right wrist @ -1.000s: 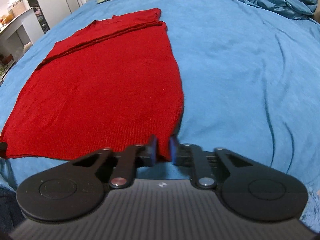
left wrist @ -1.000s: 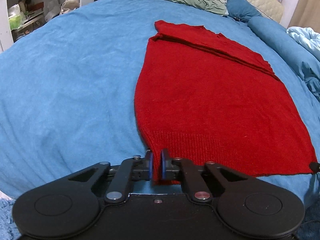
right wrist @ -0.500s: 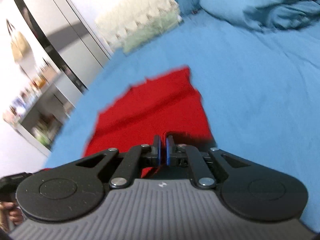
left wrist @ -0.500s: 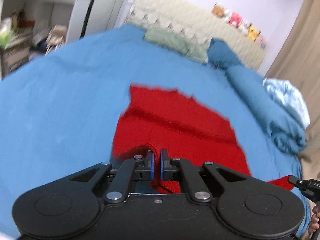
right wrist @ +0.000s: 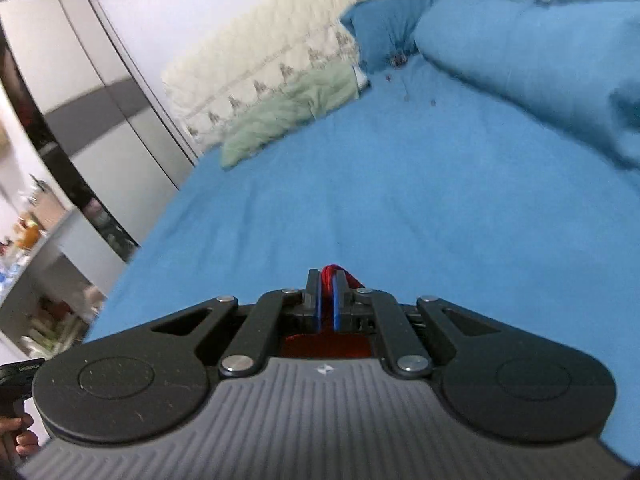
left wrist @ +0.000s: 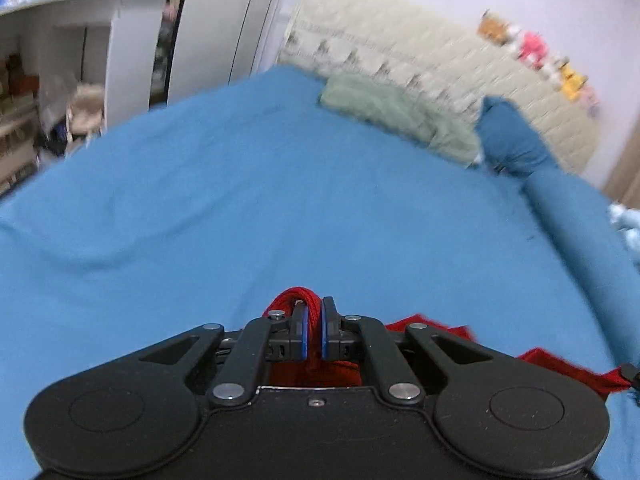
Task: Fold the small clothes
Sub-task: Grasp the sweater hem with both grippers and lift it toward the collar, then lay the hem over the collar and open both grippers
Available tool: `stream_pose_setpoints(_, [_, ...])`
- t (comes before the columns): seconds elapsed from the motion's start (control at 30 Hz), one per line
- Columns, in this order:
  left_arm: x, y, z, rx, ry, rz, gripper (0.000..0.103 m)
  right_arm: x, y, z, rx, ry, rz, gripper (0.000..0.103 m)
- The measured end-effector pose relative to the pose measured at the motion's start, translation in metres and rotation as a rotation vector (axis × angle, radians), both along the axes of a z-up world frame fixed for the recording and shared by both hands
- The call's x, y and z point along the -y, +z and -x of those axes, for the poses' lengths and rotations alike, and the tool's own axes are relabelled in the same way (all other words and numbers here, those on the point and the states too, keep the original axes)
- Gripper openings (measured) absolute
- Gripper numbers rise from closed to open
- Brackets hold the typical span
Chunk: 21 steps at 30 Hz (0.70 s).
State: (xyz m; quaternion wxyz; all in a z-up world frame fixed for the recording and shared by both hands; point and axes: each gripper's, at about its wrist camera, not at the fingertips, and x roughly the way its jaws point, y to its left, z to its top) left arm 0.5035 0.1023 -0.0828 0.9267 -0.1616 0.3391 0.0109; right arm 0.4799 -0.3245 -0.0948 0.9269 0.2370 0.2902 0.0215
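Since the earlier frames, both grippers have travelled from the near edge of the bed toward the headboard end, carrying the hem of the red knit garment (left wrist: 560, 364) with them; the flat red panel that filled the view ahead of the tongs a second ago now lies almost wholly beneath and behind them. The left gripper (left wrist: 313, 330) has its jaws drawn narrow and clamped on a bunched loop of the red knit, which rises just above the blue pads (left wrist: 304, 334) and spills over the left finger. To the right of this gripper, a strip of the garment runs along the sheet to a corner at the frame edge, where part of a dark device shows. The right gripper (right wrist: 327, 300) is likewise closed to a narrow gap, with a fold of the same red knit pinched between its pads; more red shows below the fingers, inside the tool body. Ahead of both grippers extends the blue bed sheet (left wrist: 248, 200), bare of the garment. Farther ahead lie a pale green pillow (right wrist: 288, 116) and a blue pillow (left wrist: 510, 140), against a cream quilted headboard (left wrist: 420, 64). Left of the right gripper, at the lower frame edge, fingertips (right wrist: 18, 438) of the person grip a black handle.
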Motion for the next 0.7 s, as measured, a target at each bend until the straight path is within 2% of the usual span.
stream_pose_setpoints(0.13, [-0.003,-0.042,-0.033,-0.065,0.024,0.025,0.006,-0.004,-0.036,-0.028,-0.041,-0.004,0.028,0.020])
stream_pose_setpoints(0.33, [-0.014,-0.054,-0.059,-0.121,0.039,0.045,0.007,0.000,-0.059,-0.061,-0.072,-0.014,0.025,0.021])
stream_pose_setpoints(0.4, [-0.014,-0.051,-0.067,-0.146,0.052,0.050,0.014,-0.002,-0.060,-0.069,-0.106,0.000,0.054,0.028])
stream_pose_setpoints(0.43, [-0.016,-0.046,-0.066,-0.148,0.067,0.052,0.034,-0.003,-0.058,-0.069,-0.115,-0.007,0.070,0.035])
stream_pose_setpoints(0.47, [-0.017,-0.040,-0.061,-0.135,0.074,0.050,0.058,-0.004,-0.053,-0.066,-0.113,-0.013,0.082,0.057])
stream_pose_setpoints(0.5, [-0.017,-0.030,-0.049,-0.101,0.083,0.034,0.065,-0.006,-0.048,-0.060,-0.095,-0.014,0.096,0.078])
stream_pose_setpoints(0.53, [-0.016,-0.021,-0.036,-0.067,0.092,0.008,0.069,-0.007,-0.043,-0.049,-0.068,-0.016,0.112,0.083])
stream_pose_setpoints(0.57, [-0.013,-0.012,-0.020,-0.039,0.085,-0.030,0.069,-0.012,-0.039,-0.039,-0.043,-0.004,0.132,0.083])
stream_pose_setpoints(0.63, [-0.002,-0.006,0.006,-0.024,0.036,-0.086,0.070,-0.038,-0.034,-0.008,-0.041,0.085,0.195,0.083])
stream_pose_setpoints(0.7, [0.014,-0.012,0.027,-0.037,-0.050,-0.126,0.071,-0.046,-0.037,-0.002,-0.054,0.114,0.208,0.084])
